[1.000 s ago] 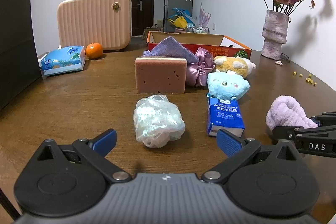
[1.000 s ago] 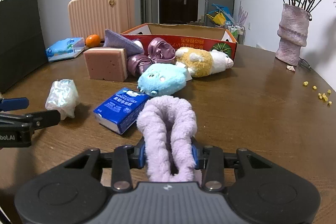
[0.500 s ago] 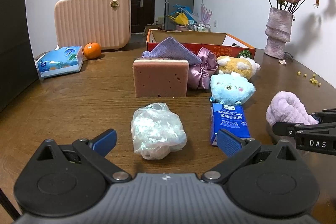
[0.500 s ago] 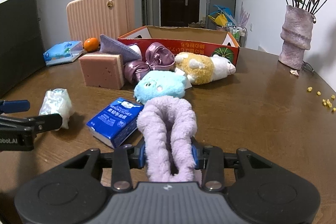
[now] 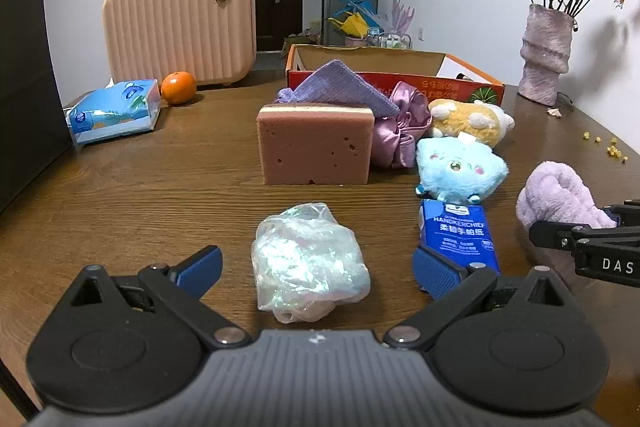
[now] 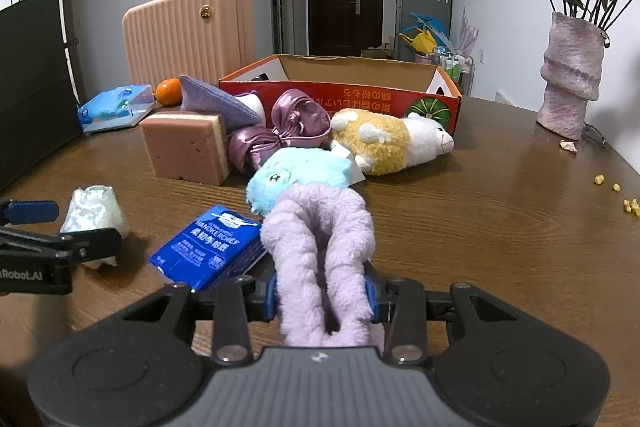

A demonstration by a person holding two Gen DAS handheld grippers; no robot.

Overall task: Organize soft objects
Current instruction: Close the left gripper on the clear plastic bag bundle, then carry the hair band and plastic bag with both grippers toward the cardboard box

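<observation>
On the wooden table, the right gripper [image 6: 322, 301] pinches a lilac plush scrunchie [image 6: 320, 251]; the left gripper [image 5: 316, 267], spread, brackets an iridescent bag [image 5: 310, 263]. Next, probably: closing on it, then carrying both to the cardboard box [image 6: 348, 87].

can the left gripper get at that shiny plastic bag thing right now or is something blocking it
Probably yes. The left gripper is open, and the iridescent bag lies on the table straight ahead between its fingers. The blue handkerchief pack sits close beside the right-side finger.

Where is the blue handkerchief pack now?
The blue handkerchief pack lies on the table just in front of the light blue plush toy, right of the shiny plastic bundle.
</observation>
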